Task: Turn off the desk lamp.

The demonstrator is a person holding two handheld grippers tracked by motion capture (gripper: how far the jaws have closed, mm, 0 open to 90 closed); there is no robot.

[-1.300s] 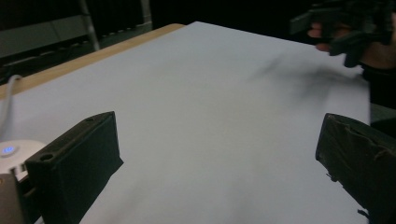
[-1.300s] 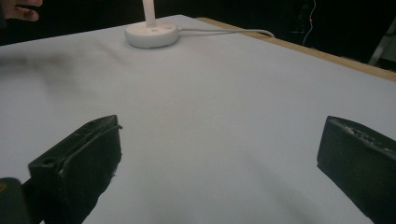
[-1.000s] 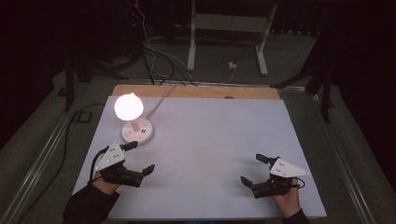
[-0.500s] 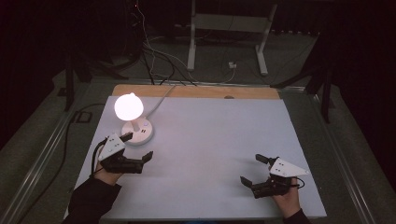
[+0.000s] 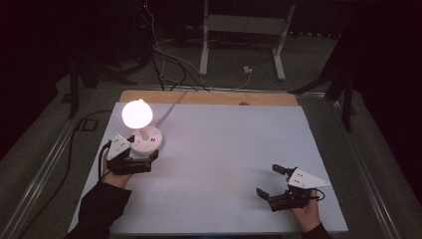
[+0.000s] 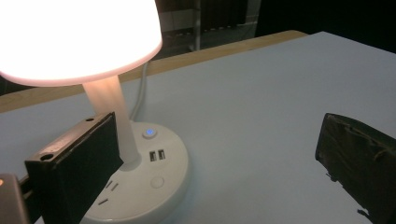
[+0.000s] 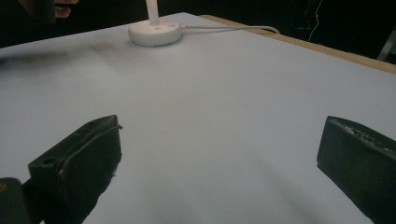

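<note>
2 grippers work over this white table [image 5: 224, 164], and the job in hand centres on the small white table lamp with a glowing round shade, thin stem and disc-shaped plastic base [image 5: 142, 132]. It stands at the table's far left, lit, its white cable [image 5: 171, 102] trailing off the far wooden edge.

The left gripper [image 5: 142, 160] sits right at the lamp's near side. Its jaws are spread wide, grasping nothing; in the left gripper view 1 jaw hangs over the near left part of the base [image 6: 154, 179] beside the stem [image 6: 112, 116], while the other stands well apart over bare table. The right gripper [image 5: 271, 186] rests at the near right, far from the lamp, also released and empty.

On top of the base are a small blue-lit button [image 6: 149, 132], 2 USB ports [image 6: 157, 155], a plain round button [image 6: 157, 181] and mains slots.

Handling, as I judge it: the lamp is light but top-heavy, with a smooth, slippery plastic shell and a thin stem that could tip it if pushed sideways. The shade looks fragile and probably warm, so best left alone. A press straight down on a button with 1 jaw tip would keep the base flat; to move it, grip the base rim or the stem low down, minding the cable's pull.
</note>
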